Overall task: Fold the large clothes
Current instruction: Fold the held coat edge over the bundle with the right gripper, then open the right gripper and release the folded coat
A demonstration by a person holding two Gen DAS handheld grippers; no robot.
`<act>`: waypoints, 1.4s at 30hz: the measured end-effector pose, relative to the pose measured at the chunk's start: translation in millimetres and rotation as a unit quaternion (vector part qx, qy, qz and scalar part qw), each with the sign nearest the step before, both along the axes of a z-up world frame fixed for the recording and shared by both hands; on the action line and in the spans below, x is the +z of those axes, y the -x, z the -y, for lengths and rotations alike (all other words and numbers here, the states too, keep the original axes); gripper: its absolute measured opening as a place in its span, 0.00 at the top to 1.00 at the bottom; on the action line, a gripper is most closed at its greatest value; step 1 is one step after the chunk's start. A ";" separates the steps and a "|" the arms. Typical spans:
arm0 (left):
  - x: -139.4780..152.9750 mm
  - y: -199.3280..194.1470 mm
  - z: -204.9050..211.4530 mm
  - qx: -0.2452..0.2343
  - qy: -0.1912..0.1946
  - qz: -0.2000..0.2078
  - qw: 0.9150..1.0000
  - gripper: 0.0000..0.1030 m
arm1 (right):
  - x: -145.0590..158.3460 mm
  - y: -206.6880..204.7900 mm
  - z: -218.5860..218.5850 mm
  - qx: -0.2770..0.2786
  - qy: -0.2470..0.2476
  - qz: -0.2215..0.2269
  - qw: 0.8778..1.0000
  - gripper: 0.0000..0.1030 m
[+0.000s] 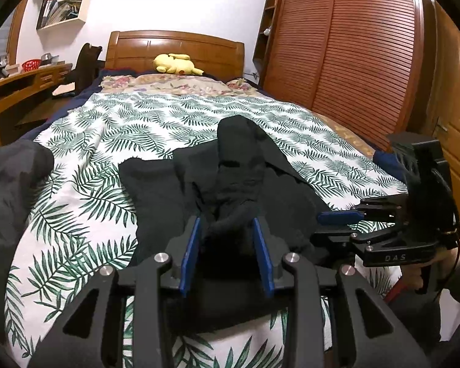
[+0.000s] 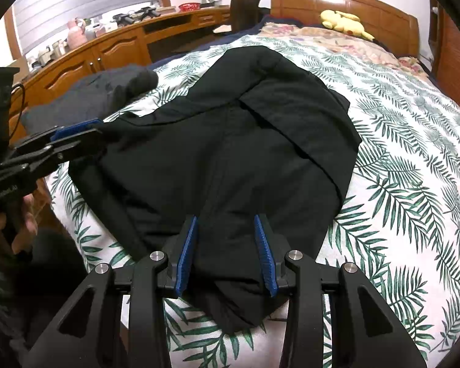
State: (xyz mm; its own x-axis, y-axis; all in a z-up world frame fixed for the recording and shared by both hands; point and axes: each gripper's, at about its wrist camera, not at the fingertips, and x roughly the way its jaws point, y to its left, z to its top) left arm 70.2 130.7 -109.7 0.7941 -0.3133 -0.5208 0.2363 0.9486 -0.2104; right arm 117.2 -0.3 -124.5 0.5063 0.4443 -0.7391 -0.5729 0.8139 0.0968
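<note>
A black garment (image 2: 230, 153) lies bunched on a bed (image 2: 408, 153) spread with a white sheet printed in green fern leaves, near the foot edge and well short of the wooden headboard (image 1: 174, 49).

The left tongs (image 1: 227, 230) sit at the garment's near-left edge; a ridge of gathered black cloth fills the gap between their blue pads (image 1: 190, 251), which appear to press on it, so they grip the garment. From the right wrist view those same tongs (image 2: 76, 132) reach in from the left with cloth pinched at their tip, a hand (image 2: 12, 220) wrapped round the handle below.

The right tongs (image 2: 225, 233) hold at the garment's near hem. Their blue pads stand part-way apart with a flat fold of cloth running between them; whether the pads clamp it or merely straddle it cannot be told. The left wrist view shows these tongs (image 1: 340, 217) from the side, tip against the garment's right edge, but the dark fabric hides the contact.

A grey garment (image 2: 101, 98) lies beside the black one, towards the bed's left edge. A yellow plush toy (image 1: 176, 63) rests against the headboard on a floral cover. A wooden counter (image 2: 107, 49) with cups and a red basket (image 2: 189, 6) runs along the wall left of the bed; a louvred wardrobe (image 1: 352, 61) stands to the right.
</note>
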 end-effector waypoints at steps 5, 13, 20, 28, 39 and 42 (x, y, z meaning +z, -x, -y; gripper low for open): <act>-5.1 -5.6 -0.4 0.004 -0.005 -0.010 1.000 0.68 | -0.2 1.4 -1.7 -0.002 0.002 0.006 1.000 0.64; -8.9 -7.9 -1.2 0.011 -0.009 -0.012 1.000 0.68 | -1.0 3.8 -1.5 -0.004 0.002 0.015 1.000 0.64; -7.9 -2.9 -3.0 -0.006 0.004 -0.004 1.000 0.95 | 5.2 0.4 6.1 -0.017 -0.008 0.007 1.000 0.46; 21.2 32.7 -4.6 0.053 -0.038 0.050 0.997 0.97 | 24.2 1.1 21.4 -0.004 -0.047 0.009 0.999 0.40; -3.5 49.1 -37.6 0.110 -0.048 -0.026 0.992 0.96 | 7.4 2.2 -13.2 0.069 -0.026 0.003 0.997 0.39; -2.2 48.0 -31.3 0.109 -0.063 -0.039 0.991 0.94 | -4.3 1.5 -11.9 0.077 -0.021 0.003 0.997 0.38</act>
State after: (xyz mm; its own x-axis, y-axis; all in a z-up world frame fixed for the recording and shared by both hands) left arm 22.2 162.0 -111.9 0.7911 -0.0682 -0.6079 0.0111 0.9952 -0.0973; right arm 115.6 11.6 -128.8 0.4347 0.5467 -0.7156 -0.6912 0.7119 0.1240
